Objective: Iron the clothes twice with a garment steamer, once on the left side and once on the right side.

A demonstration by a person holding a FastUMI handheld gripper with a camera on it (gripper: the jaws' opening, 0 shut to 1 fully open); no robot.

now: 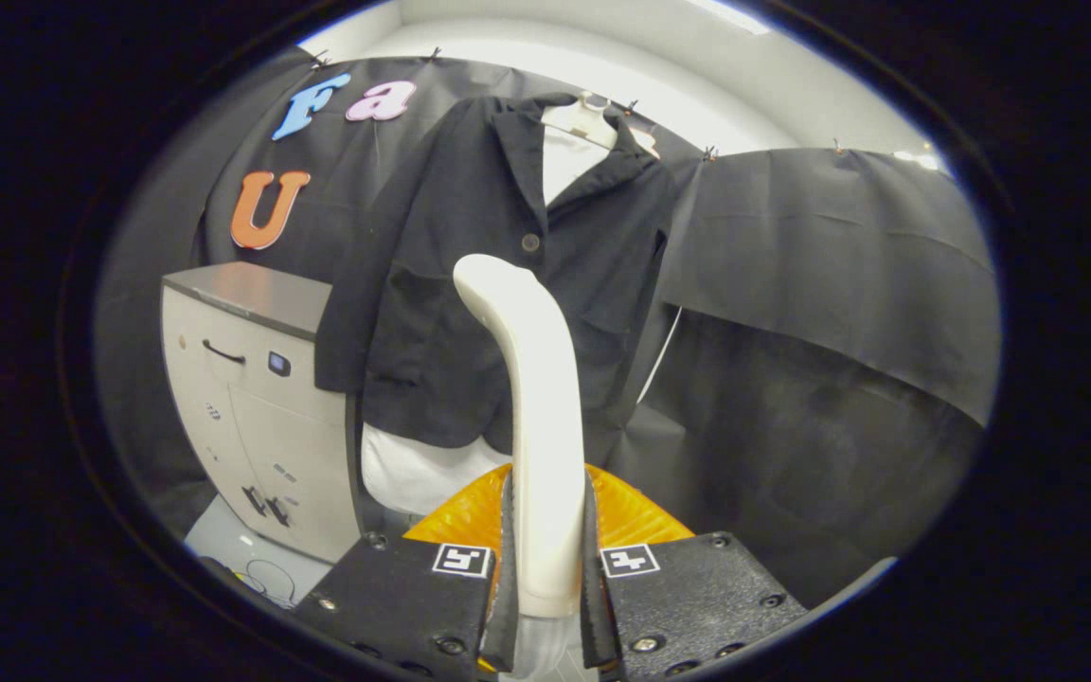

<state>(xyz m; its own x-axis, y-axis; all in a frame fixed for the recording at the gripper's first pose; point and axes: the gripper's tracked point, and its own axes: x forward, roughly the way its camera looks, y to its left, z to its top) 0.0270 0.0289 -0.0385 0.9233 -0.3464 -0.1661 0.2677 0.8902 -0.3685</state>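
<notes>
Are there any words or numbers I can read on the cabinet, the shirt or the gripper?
None can be read.
Cabinet: small marks and a little screen, too tiny to read.
Gripper, shut on the white steamer: two square black-and-white code tags, no words.
Black shirt: no writing visible.

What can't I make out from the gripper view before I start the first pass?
- Steamer head: it curves away toward the jacket, so its face and any steam are hidden.
- Jacket's lower middle: covered by the steamer.
- Steamer's base: cut off below the claw, whose fingers are shut on its handle.
- Gap between head and cloth: cannot be judged.
- Cabinet panel: too small to read.
</notes>
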